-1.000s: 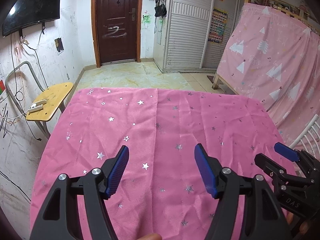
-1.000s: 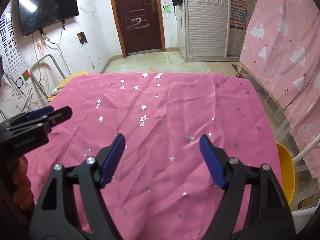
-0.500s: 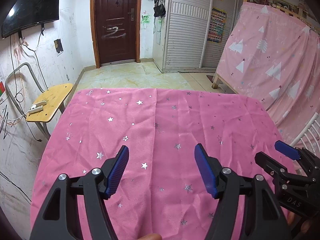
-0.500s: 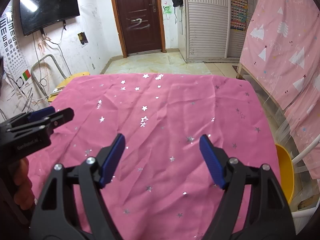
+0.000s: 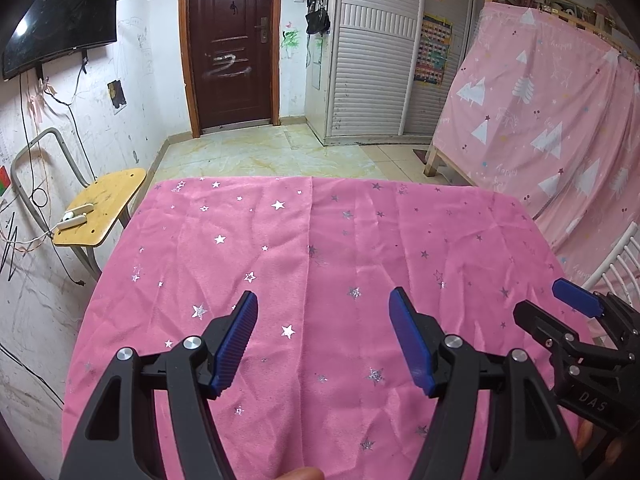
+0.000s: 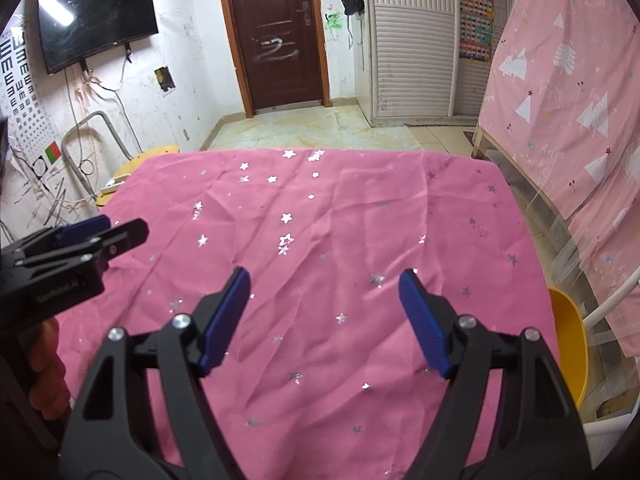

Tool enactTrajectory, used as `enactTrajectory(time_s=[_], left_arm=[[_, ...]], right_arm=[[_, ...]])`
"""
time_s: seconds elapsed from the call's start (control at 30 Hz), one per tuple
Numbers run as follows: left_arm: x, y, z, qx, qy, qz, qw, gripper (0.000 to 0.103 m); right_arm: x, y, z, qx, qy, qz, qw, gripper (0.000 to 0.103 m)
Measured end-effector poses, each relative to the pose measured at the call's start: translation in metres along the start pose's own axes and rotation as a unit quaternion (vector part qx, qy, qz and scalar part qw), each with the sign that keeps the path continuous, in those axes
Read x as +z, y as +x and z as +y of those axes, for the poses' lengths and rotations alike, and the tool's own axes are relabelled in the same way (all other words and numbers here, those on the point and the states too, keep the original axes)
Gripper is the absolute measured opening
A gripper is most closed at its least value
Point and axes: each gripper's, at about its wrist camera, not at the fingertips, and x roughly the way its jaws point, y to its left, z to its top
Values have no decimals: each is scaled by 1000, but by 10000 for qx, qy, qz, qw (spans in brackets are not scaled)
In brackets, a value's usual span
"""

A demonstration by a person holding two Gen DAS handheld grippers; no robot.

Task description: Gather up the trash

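While I hold both tools over the table, I list what each camera gives me. Left gripper (image 5: 322, 338): blue pads parted wide, nothing between them, only cloth beneath; it also shows at the left edge of the right view (image 6: 100, 230), side-on. Right gripper (image 6: 324, 316): jaws likewise spread wide and empty, angled down at the cloth; its tip enters the left view at the near right (image 5: 560, 304). Pink tablecloth (image 5: 320, 248): star-printed, creased, with a seam running from the near edge to the far edge, covering the whole table top. Trash: I can find no piece of it in either view, so I cannot give its place, its long axis or the way it points. Wooden stool (image 5: 102, 208): left of the table, carrying a white power strip (image 5: 72, 218) with its cord trailing to the wall. Yellow chair (image 6: 570, 340): right of the table, just beside its edge. Television (image 6: 96, 12): on the far left wall. Brown door (image 5: 230, 44): at the far end, shut. Pink sheet (image 5: 552, 120): printed with trees, hung on a frame at the far right. Against the earlier frames: both grippers sit as they did, equally wide, and the cloth shows the same folds.
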Motion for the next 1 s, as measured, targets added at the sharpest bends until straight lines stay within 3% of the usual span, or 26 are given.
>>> enactTrajectory(time_s=[1.0], left_arm=[[1, 3, 2, 1, -14, 46, 10000, 61]], right_arm=[[-1, 0, 0, 9, 4, -3, 10000, 74]])
